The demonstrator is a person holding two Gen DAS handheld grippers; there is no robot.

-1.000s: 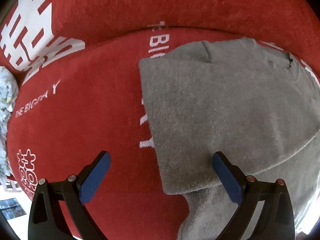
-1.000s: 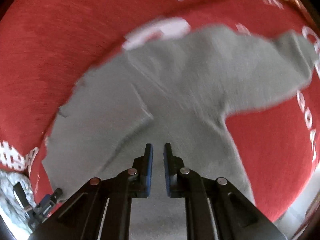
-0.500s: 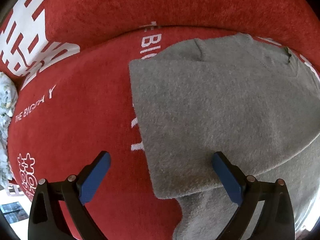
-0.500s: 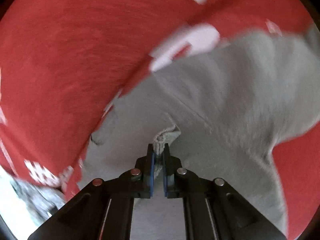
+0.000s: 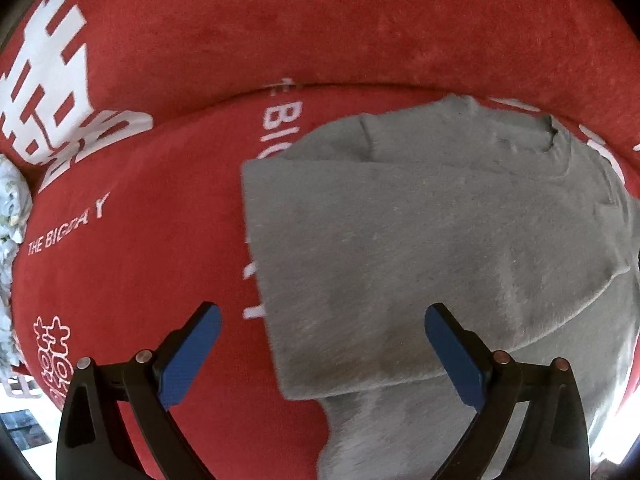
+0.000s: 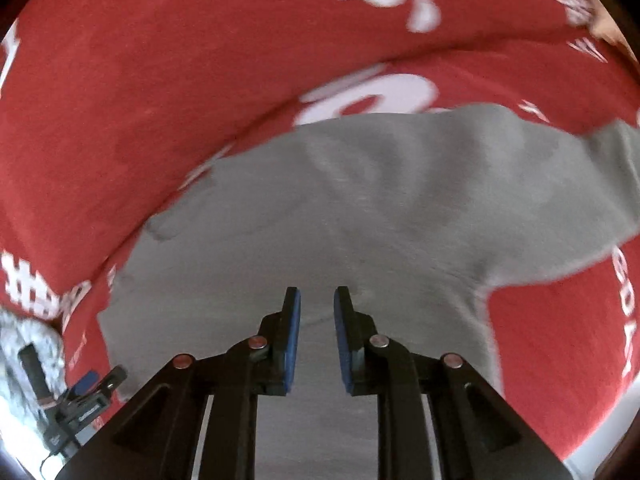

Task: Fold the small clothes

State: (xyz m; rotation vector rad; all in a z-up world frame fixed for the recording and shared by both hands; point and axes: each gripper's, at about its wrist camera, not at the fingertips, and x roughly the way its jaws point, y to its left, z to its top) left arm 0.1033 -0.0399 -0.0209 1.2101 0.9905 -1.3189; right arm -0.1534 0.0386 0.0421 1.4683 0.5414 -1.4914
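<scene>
A small grey knit garment (image 5: 432,248) lies on a red cloth with white lettering (image 5: 132,248), its left part folded over the body. My left gripper (image 5: 320,354) is wide open just above the folded edge and holds nothing. In the right wrist view the same garment (image 6: 360,216) spreads flat, with a sleeve (image 6: 600,184) reaching to the right. My right gripper (image 6: 317,332) hovers over the garment's near part with the jaws slightly apart and nothing between them.
The red cloth (image 6: 140,92) rises into a fold or backrest behind the garment. A pale fluffy item (image 5: 12,208) sits at the far left edge. The left gripper (image 6: 76,396) shows at the lower left of the right wrist view.
My right gripper pinched a fold of the grey garment half a second ago; now its jaws are slightly apart and empty and the cloth lies flat. My left gripper stays open, shifted slightly.
</scene>
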